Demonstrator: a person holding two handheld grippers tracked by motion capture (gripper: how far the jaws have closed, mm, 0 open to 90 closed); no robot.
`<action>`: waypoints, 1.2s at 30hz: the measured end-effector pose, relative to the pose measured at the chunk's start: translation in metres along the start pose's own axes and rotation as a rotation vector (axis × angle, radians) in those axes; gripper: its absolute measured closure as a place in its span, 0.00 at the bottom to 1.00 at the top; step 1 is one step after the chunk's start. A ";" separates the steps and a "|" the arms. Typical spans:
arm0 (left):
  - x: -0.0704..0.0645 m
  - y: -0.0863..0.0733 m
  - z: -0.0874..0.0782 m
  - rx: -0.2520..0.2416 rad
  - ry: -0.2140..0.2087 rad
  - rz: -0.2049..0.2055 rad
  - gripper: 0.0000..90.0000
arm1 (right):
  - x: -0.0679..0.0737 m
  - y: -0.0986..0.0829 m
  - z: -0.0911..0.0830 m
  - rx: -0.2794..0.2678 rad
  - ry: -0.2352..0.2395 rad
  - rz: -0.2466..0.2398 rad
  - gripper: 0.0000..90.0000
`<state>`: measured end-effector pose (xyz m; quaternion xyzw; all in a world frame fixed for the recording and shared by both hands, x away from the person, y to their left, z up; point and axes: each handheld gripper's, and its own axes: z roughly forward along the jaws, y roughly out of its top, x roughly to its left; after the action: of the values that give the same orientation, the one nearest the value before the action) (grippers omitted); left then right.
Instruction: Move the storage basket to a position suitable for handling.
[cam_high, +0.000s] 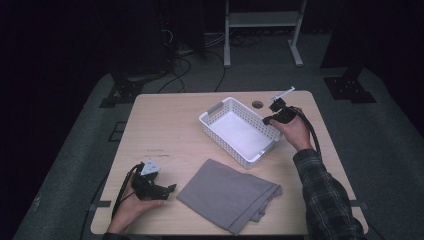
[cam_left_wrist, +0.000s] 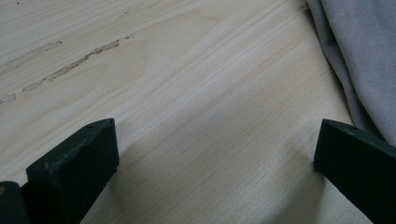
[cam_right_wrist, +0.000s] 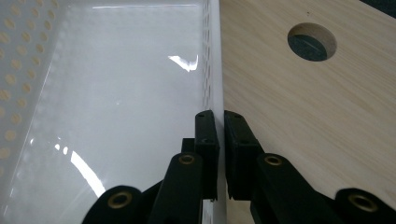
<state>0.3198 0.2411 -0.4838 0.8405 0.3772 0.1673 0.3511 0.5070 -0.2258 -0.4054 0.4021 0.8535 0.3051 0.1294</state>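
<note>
Right gripper is pinched shut on the long wall of the white basket, one jaw inside, one outside, so you have the rim itself in hand. Basket sits on the far right part of the bench, turned at an angle, nothing in it. A wall grip like this suits dragging or turning it rather than lifting; judge it as a repositioning hold. Round hole in the bench lies just beyond the basket's outer side.

Left gripper rests low over bare wood at the near left, jaws wide apart, holding nothing. Grey cloth lies just beside it, folded, near the front edge. Likely you're parked there ready to take the cloth's edge.
</note>
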 end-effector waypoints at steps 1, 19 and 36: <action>0.000 0.000 0.000 0.000 0.001 -0.001 0.00 | -0.001 -0.002 -0.001 -0.002 0.002 0.006 0.94; 0.001 0.000 0.000 0.001 -0.002 0.003 0.00 | -0.027 -0.040 -0.034 0.014 -0.045 0.104 0.94; -0.002 -0.001 -0.001 0.001 -0.016 0.013 0.00 | -0.040 -0.075 -0.064 0.030 -0.074 0.128 0.89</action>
<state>0.3177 0.2405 -0.4838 0.8445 0.3688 0.1628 0.3526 0.4575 -0.3200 -0.4034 0.4686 0.8253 0.2849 0.1349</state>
